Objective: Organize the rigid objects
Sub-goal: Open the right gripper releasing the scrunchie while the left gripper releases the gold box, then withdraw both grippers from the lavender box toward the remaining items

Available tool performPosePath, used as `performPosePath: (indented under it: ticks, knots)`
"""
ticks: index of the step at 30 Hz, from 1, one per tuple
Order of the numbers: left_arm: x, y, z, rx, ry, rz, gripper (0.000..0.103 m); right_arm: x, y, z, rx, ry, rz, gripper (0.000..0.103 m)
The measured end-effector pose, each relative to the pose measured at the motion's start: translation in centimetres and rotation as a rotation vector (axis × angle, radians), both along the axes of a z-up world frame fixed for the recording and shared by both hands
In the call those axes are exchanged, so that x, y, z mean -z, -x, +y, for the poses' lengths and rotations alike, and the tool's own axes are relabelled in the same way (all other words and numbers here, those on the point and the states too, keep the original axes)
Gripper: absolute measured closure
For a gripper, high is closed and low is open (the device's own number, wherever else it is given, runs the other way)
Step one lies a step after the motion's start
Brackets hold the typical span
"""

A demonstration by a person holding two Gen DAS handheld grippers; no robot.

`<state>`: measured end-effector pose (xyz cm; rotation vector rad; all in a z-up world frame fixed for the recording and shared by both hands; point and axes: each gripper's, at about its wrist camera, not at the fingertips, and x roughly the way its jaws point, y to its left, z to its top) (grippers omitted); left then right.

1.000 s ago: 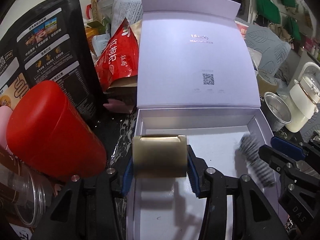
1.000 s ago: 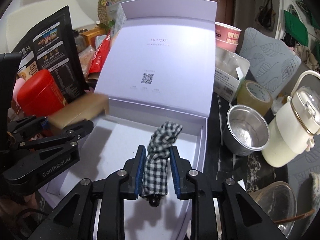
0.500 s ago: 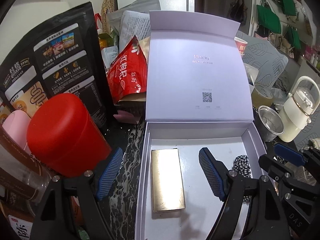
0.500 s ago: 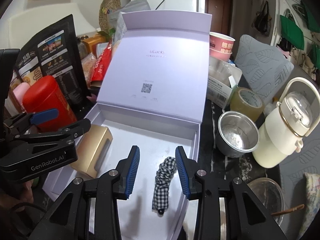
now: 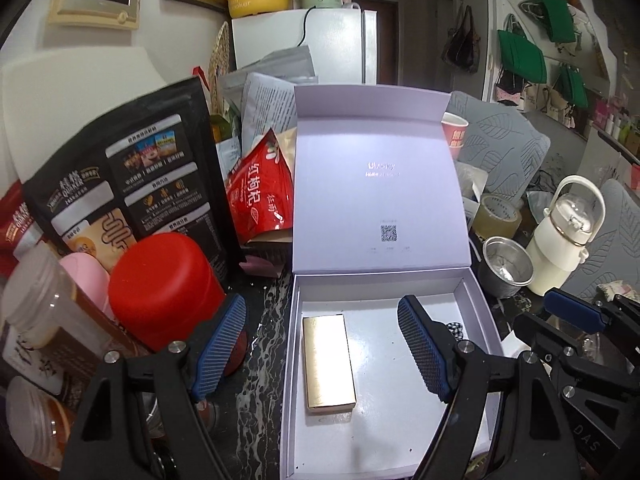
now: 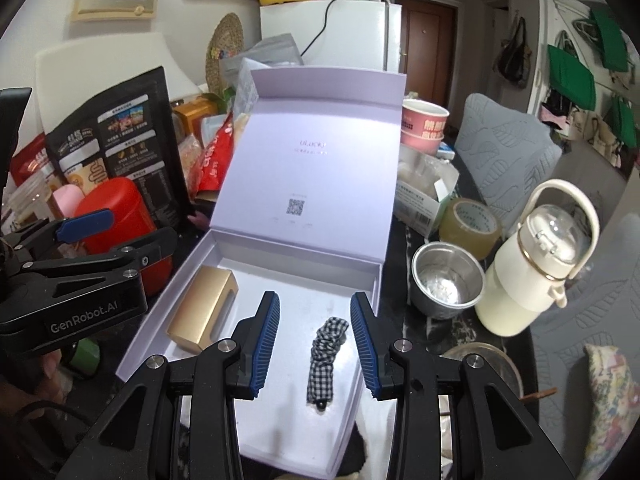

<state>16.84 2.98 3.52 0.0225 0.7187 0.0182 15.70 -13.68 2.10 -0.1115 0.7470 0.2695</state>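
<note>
An open lavender gift box (image 5: 382,290) (image 6: 374,280) stands with its lid upright. A gold rectangular box (image 5: 328,362) (image 6: 202,312) lies inside on the left. A black-and-white checked folded umbrella (image 6: 326,354) lies inside on the right; only its tip (image 5: 454,328) shows in the left wrist view. My left gripper (image 5: 322,350) is open and empty above the gold box. My right gripper (image 6: 316,338) is open and empty above the umbrella.
A red canister (image 5: 164,284), black snack bag (image 5: 124,184) and red packet (image 5: 260,192) crowd the left of the box. A steel cup (image 6: 446,278), tape roll (image 6: 470,226) and cream bottle (image 6: 536,268) stand to the right.
Both grippers opened, leaving the gold box and the umbrella lying in the gift box, then drew back and up from them.
</note>
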Motion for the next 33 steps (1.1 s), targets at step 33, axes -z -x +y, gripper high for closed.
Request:
performPosePath:
  ticks: [33]
  knots:
    - [-4.2, 12.7, -1.4, 0.086, 0.014, -0.11, 0.024, -4.9, 12.4, -1.5, 0.015, -0.006, -0.142, 0.066]
